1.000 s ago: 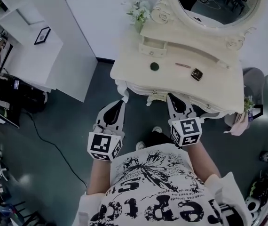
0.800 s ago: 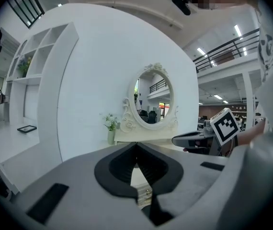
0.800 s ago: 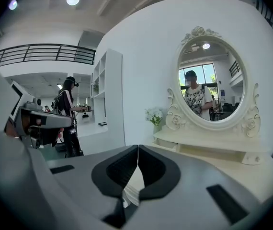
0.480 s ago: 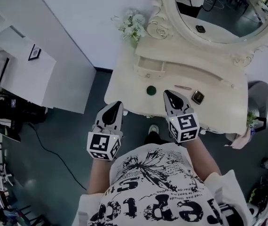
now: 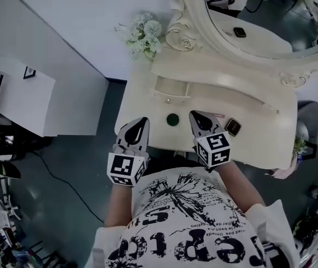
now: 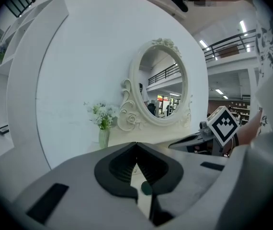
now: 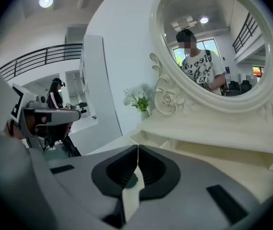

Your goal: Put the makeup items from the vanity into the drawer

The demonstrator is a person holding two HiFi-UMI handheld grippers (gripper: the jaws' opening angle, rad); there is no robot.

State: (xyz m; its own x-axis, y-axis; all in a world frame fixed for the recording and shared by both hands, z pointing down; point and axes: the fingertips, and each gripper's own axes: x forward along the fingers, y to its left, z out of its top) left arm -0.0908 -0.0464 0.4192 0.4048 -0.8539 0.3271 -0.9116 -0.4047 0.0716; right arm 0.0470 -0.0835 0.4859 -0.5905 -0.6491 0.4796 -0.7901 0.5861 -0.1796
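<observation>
On the cream vanity top [image 5: 142,102] lie a round dark-green item [image 5: 173,119], a square dark compact [image 5: 233,127] and a thin pink stick [image 5: 219,115], partly hidden by my right gripper. A small drawer [image 5: 170,88] with a knob sits under the raised shelf and looks pulled out. My left gripper [image 5: 142,120] [image 6: 136,143] is shut and empty over the front edge, left of the green item [image 6: 146,188]. Just right of that item [image 7: 131,180], my right gripper [image 5: 193,114] [image 7: 138,146] is shut and holds nothing.
An oval mirror [image 5: 259,10] in a carved frame stands at the back of the vanity. A vase of white flowers [image 5: 143,35] is at its back left corner. A white cabinet [image 5: 14,99] stands to the left, and a cable [image 5: 64,175] runs over the dark floor.
The view has closed in on the vanity. Both grippers have gone forward from below its front edge to over the vanity top, either side of the green item.
</observation>
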